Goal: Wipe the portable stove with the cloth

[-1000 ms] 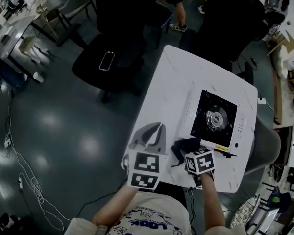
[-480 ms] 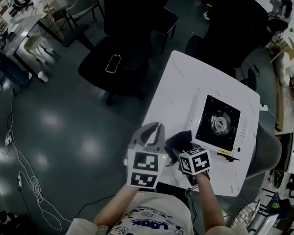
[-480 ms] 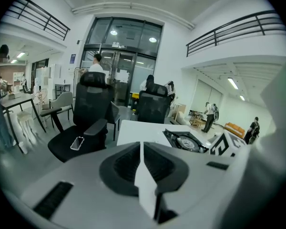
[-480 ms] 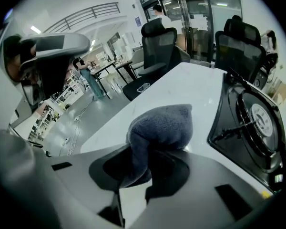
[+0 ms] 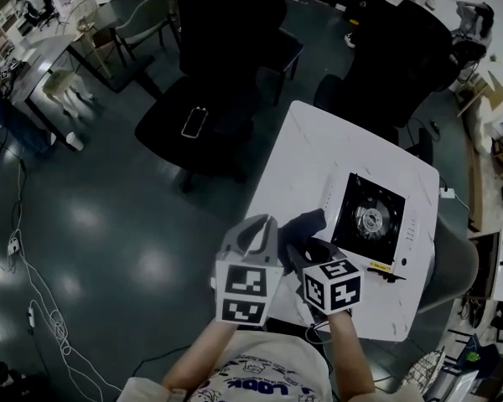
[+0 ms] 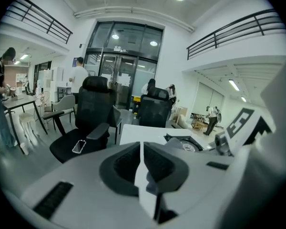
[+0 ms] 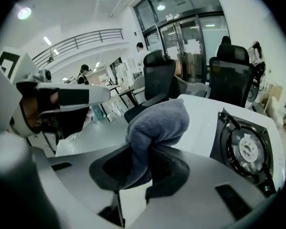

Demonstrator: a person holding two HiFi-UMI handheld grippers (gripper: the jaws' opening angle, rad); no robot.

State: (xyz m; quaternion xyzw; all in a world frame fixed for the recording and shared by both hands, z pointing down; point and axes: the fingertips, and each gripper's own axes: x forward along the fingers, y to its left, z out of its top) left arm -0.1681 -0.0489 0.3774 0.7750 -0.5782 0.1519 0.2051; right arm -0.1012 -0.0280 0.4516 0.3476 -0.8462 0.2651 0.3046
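Observation:
The portable stove (image 5: pixel 370 220) is black with a round burner and lies on the right half of the white table (image 5: pixel 310 153); it also fills the right side of the right gripper view (image 7: pixel 245 149). A blue-grey cloth (image 7: pixel 155 128) is bunched upward between the jaws of my right gripper (image 7: pixel 144 168), which is shut on it. From the head view the cloth (image 5: pixel 306 224) hangs just left of the stove, above the table's near left part, in front of that gripper (image 5: pixel 306 245). My left gripper (image 5: pixel 256 237) is beside it at the table's left edge, shut and empty (image 6: pixel 142 168).
Two black office chairs (image 5: pixel 205 115) stand beyond the table's left and far edges; a phone (image 5: pixel 193 121) lies on the nearer chair's seat. Cables (image 5: pixel 33 304) trail on the floor at left. A grey chair (image 5: pixel 453 262) sits right of the table.
My right gripper has lifted the cloth off the table and carried it left and toward me, away from the stove's near corner. The left gripper stays close beside it.

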